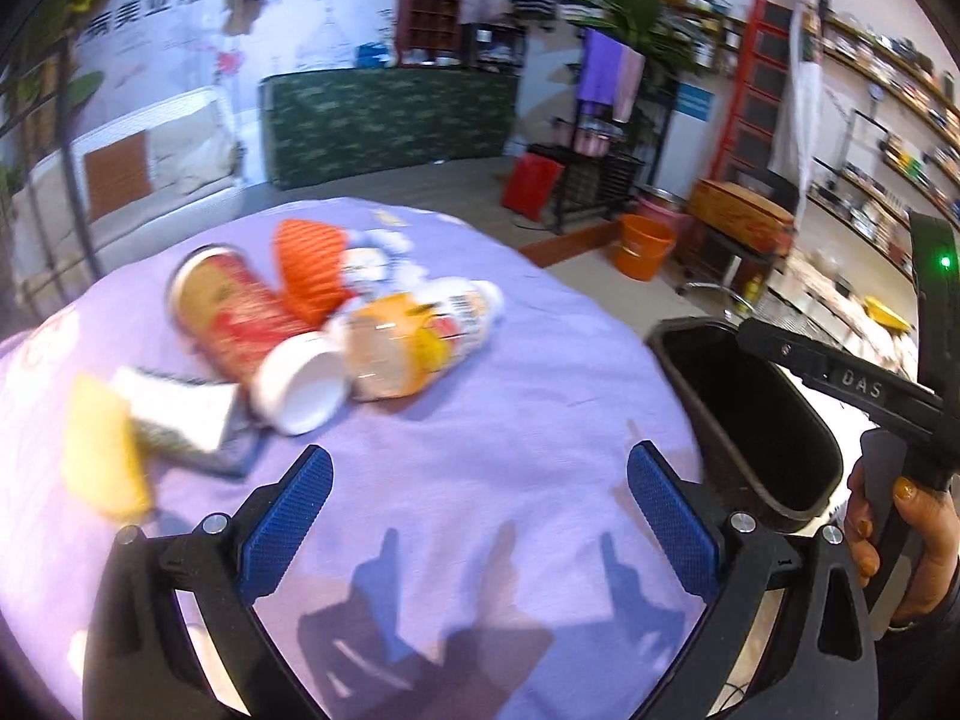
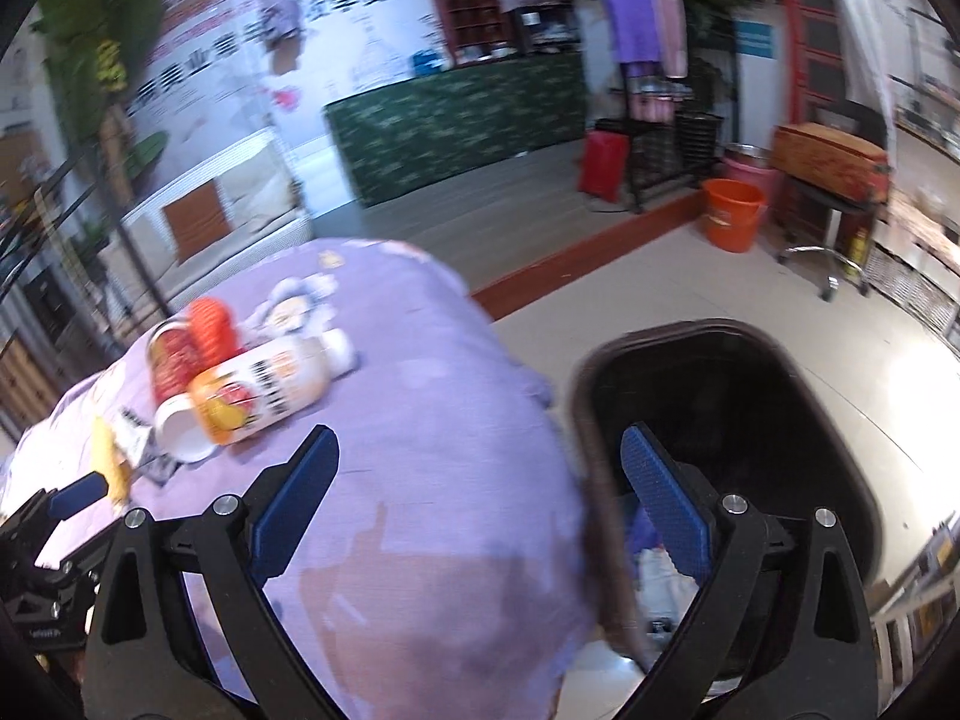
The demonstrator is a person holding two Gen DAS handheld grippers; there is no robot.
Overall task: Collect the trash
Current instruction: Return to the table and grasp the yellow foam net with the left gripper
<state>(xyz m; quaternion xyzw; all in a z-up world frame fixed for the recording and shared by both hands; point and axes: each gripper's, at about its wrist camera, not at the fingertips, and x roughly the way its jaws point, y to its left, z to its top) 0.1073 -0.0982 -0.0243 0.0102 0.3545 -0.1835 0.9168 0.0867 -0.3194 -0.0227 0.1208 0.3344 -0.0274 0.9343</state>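
Table [image 1: 480, 420], round, draped in lilac cloth. Black oval bin [image 2: 750, 420] stands just beside its edge; pale crumpled scraps lie inside. Left gripper [image 1: 480, 531] and right gripper [image 2: 480, 504] both tilt downward, blue-ribbed jaws spread wide, nothing between them. Trash cluster on the cloth: red can [image 1: 234, 312], orange-labelled bottle [image 1: 414, 342], white cup [image 1: 300, 387], all lying on their sides, touching.

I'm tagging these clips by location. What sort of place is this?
Probably a shop or showroom, not a home: long stocked shelves along one wall, a green-draped counter, and printed posters above it.
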